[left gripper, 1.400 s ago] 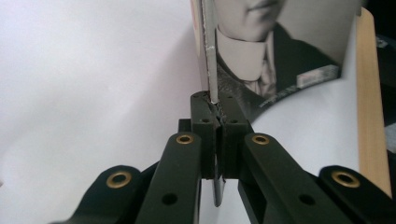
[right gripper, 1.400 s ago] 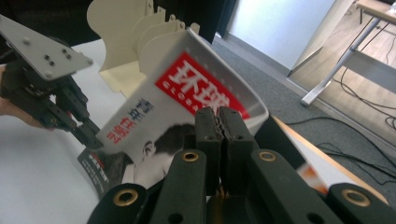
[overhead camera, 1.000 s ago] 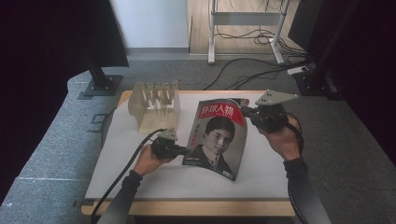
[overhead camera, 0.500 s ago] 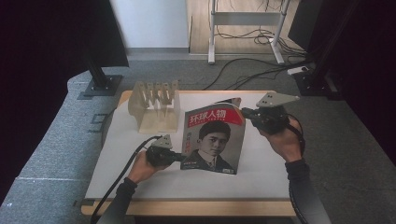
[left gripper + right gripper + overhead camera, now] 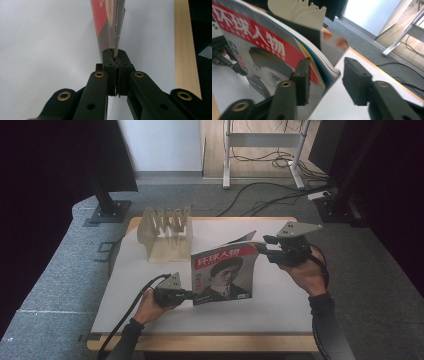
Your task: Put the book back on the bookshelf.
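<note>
A magazine (image 5: 225, 272) with a red title band and a portrait on its cover stands tilted above the white table top (image 5: 280, 300). My left gripper (image 5: 192, 295) is shut on its lower left corner; in the left gripper view the pads (image 5: 115, 53) pinch the thin edge of the magazine (image 5: 107, 22). My right gripper (image 5: 262, 249) is at the upper right corner. Its jaws have just been opening, and in the right gripper view (image 5: 325, 75) they stand apart with the page edges of the magazine (image 5: 262, 42) between them, unpressed.
A pale wooden slotted rack (image 5: 167, 232) stands at the table's back left, behind the magazine, and its fins (image 5: 304, 12) show in the right gripper view. A wooden rim (image 5: 186, 50) borders the table. Cables and metal stand legs (image 5: 227, 155) lie on the floor beyond.
The magazine has shifted left and toward the near edge with my left gripper, and stands more upright. My right gripper's jaws have opened off the upper right corner.
</note>
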`<state>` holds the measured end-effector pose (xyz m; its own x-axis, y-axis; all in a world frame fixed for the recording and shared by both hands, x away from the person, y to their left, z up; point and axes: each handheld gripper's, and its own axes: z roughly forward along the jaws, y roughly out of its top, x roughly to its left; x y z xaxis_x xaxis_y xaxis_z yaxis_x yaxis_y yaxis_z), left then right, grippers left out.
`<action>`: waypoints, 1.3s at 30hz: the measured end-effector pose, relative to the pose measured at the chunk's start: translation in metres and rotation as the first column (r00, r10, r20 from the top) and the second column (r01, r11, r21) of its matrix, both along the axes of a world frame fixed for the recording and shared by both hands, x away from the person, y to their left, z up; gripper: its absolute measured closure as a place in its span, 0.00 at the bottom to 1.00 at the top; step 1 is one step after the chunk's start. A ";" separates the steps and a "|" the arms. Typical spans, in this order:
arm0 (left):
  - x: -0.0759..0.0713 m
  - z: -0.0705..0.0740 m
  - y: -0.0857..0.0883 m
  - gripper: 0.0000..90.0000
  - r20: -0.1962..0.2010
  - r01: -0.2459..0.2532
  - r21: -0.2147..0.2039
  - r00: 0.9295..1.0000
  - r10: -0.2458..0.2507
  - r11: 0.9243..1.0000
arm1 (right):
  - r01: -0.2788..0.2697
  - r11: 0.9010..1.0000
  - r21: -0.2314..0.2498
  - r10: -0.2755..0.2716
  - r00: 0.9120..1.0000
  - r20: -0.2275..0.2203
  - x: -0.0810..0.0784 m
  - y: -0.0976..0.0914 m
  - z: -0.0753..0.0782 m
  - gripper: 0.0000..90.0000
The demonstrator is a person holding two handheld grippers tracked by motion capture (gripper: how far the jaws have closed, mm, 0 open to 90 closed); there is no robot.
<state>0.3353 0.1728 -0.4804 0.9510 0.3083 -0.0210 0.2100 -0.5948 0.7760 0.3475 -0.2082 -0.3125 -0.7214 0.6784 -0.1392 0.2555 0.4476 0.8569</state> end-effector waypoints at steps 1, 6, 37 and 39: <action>0.000 0.000 0.000 0.98 0.000 0.000 0.000 1.000 0.000 1.000 | 0.000 1.000 0.000 0.000 1.000 0.000 0.000 0.000 0.000 0.57; -0.003 -0.002 0.003 0.98 0.009 0.013 -0.007 1.000 -0.013 1.000 | -0.018 1.000 -0.002 0.018 0.999 -0.032 0.004 -0.001 -0.012 0.47; -0.003 0.064 -0.015 0.85 0.122 0.028 -0.071 0.992 -0.019 0.997 | -0.141 0.990 -0.011 0.139 0.986 -0.091 0.006 0.006 -0.040 0.83; -0.002 0.076 -0.018 0.83 0.122 0.026 -0.071 0.992 -0.018 0.997 | -0.141 0.990 -0.010 0.139 0.986 -0.087 0.006 0.006 -0.040 0.82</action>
<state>0.3334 0.1548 -0.4047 0.9544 0.2892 0.0739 0.0989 -0.5399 0.8359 0.3530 -0.2021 -0.3522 -0.8189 0.5680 -0.0827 0.2616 0.4974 0.8271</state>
